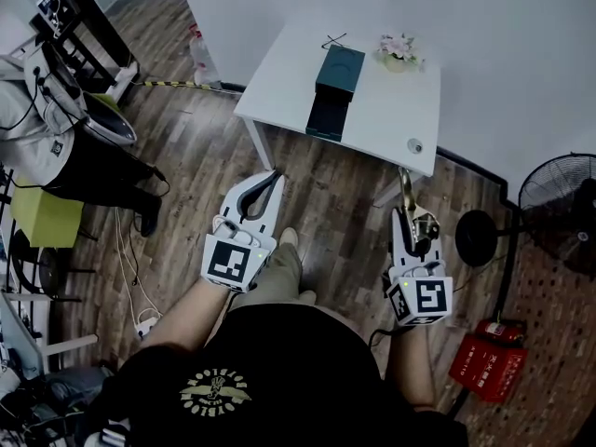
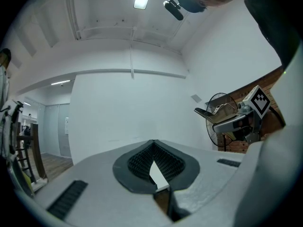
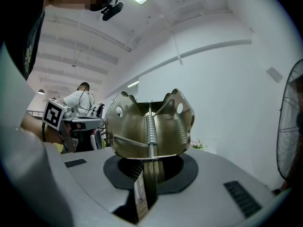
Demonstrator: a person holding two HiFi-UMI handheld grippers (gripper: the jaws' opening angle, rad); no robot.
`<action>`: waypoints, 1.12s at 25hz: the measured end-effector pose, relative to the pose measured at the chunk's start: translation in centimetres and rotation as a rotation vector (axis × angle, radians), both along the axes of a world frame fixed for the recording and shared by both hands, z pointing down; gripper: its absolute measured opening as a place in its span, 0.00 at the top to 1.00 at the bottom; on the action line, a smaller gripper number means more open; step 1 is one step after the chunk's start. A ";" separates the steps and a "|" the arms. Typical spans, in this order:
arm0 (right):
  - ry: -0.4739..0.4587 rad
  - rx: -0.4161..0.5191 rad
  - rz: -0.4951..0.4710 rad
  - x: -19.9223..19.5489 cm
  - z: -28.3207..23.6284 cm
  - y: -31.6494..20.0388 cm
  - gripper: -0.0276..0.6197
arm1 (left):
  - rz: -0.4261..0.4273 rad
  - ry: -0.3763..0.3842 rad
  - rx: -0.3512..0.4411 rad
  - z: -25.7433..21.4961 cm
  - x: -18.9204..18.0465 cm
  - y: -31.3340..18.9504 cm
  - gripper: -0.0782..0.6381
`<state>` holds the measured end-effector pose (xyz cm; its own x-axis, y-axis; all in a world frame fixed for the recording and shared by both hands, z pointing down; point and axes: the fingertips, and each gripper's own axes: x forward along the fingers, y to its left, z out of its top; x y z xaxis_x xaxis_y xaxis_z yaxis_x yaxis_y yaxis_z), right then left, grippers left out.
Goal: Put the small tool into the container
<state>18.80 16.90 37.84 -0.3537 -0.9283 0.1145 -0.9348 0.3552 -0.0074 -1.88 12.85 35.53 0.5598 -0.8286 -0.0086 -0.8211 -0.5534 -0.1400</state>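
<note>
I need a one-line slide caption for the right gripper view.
Right gripper shut on a metal spring clip, with a white wall behind.

Person stands on the wood floor (image 1: 326, 189), both grippers held out low: left gripper (image 1: 273, 177) on the left with its tips meeting and nothing in them, right gripper (image 1: 410, 225) on the right clamped on the small tool (image 1: 408, 198), brassy metal sticking out toward the far side. Farther off, the white table (image 1: 279, 82) carries the dark teal container (image 1: 333, 89) mid-top, a flower pot (image 1: 399, 52) at its far right and a small round item (image 1: 415, 145) near its right edge. Far left sits another person (image 1: 37, 101) beside a yellow-green stool (image 1: 45, 217); a black fan (image 1: 559, 208) and a red box (image 1: 492, 361) stand on the right.
</note>
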 end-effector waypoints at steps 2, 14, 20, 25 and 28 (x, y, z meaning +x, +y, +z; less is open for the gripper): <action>-0.003 -0.006 -0.007 -0.2 0.1 -0.2 0.87 | -0.010 0.006 -0.015 0.2 -0.2 -0.4 0.88; 0.016 -0.010 -0.018 -1.4 0.9 -0.1 0.87 | -0.006 0.032 -0.035 1.6 -1.2 -0.9 0.88; 0.025 -0.013 0.004 -1.9 0.7 -3.1 0.87 | 0.009 0.035 -0.043 2.1 -1.4 -3.9 0.88; 0.022 0.024 -0.009 -3.2 -1.0 -6.8 0.87 | 0.019 0.044 -0.012 0.3 -2.1 -7.8 0.88; 0.016 0.014 -0.006 -4.0 -1.0 -8.7 0.87 | 0.019 0.054 -0.018 0.3 -2.8 -10.0 0.88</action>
